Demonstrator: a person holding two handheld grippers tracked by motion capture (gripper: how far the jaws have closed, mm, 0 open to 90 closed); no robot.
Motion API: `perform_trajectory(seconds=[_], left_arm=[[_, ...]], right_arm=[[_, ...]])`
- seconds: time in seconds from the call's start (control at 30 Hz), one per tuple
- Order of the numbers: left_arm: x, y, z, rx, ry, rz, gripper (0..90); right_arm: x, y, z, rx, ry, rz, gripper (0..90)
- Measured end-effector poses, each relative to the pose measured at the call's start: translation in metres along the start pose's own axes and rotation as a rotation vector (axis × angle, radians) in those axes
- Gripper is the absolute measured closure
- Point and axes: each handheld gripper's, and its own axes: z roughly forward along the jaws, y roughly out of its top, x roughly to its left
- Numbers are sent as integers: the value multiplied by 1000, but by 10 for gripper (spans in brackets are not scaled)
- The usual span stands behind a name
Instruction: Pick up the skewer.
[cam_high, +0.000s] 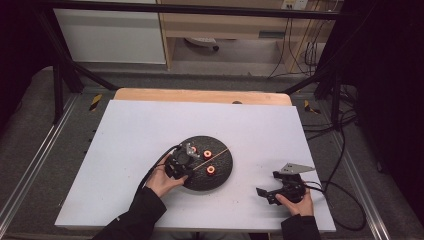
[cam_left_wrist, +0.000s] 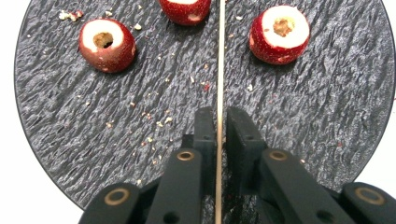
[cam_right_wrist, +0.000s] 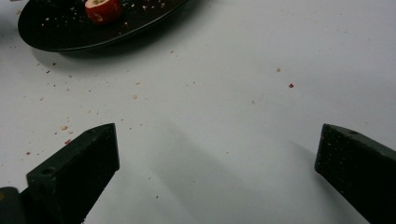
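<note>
My left tongs (cam_left_wrist: 218, 122) have closed on the thin wooden skewer (cam_left_wrist: 219, 70), which runs straight up between the pads and out across the dark round plate (cam_left_wrist: 70, 154); in the high view the same stick (cam_high: 212, 158) lies slantwise over that plate (cam_high: 222, 175) near the middle of the white tabletop (cam_high: 150, 130). Three cored red fruit pieces sit on the plate: one to the left of the stick (cam_left_wrist: 107, 44), one just left of it at the far edge (cam_left_wrist: 184, 9), one to its right (cam_left_wrist: 279, 33). My right tongs (cam_right_wrist: 219, 163) stand wide with nothing between them, low over bare tabletop well to the right of the plate (cam_high: 270, 192). I judge the step to be lifting the skewer for threading, so I would keep the pinch firm but gentle (a stick this thin could roll or snap), raise it level, and line its point up with a fruit's cored hole before pushing; the idle tongs could steady that fruit. Hard to make out: the skewer's near end is hidden under the jaws, its far tip is cut off at the frame's top, and I cannot tell whether it still rests on the plate. The far fruit piece is cropped too, and the right gripper view catches one fruit (cam_right_wrist: 102, 10) on a slice of plate rim.
</note>
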Motion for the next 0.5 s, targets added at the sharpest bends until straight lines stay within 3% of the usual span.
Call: perform_trajectory(seconds=[0.5], left_arm=[[-1, 1, 1, 27, 3, 17, 875]], right_arm=[[0, 0, 0, -1, 1, -1, 7]])
